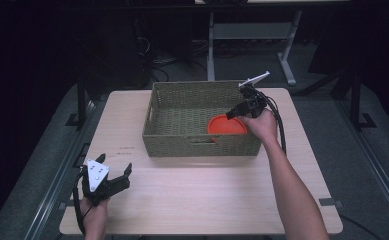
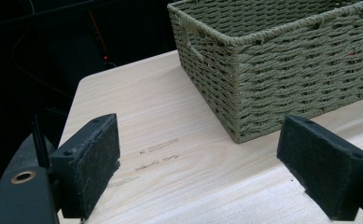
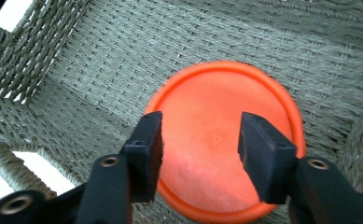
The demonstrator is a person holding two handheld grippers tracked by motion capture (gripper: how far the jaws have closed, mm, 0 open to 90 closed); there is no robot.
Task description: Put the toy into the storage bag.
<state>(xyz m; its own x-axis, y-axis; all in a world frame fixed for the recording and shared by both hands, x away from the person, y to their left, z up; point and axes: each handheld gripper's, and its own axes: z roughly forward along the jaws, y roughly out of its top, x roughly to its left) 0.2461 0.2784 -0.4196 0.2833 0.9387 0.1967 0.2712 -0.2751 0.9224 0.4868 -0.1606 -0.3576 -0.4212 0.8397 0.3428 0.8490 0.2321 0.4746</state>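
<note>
An orange disc (image 1: 225, 125) lies flat on the floor of a woven green basket (image 1: 182, 142), near its front right corner. My right gripper (image 1: 234, 114) hangs over that corner and points down into the basket. In the right gripper view its jaws stand apart just above the disc (image 3: 202, 93), with the right gripper (image 3: 200, 140) touching nothing and the basket weave (image 3: 100, 56) all around. My left gripper (image 1: 115, 166) rests low at the table's front left, open and empty. The left gripper (image 2: 202, 154) faces the basket's near corner (image 2: 272, 74), well short of it.
The basket stands at the back middle of a light wooden table (image 1: 207, 195). Bare tabletop (image 2: 179, 140) lies between the left gripper and the basket. A grey metal frame (image 1: 252, 35) stands on the dark floor behind the table.
</note>
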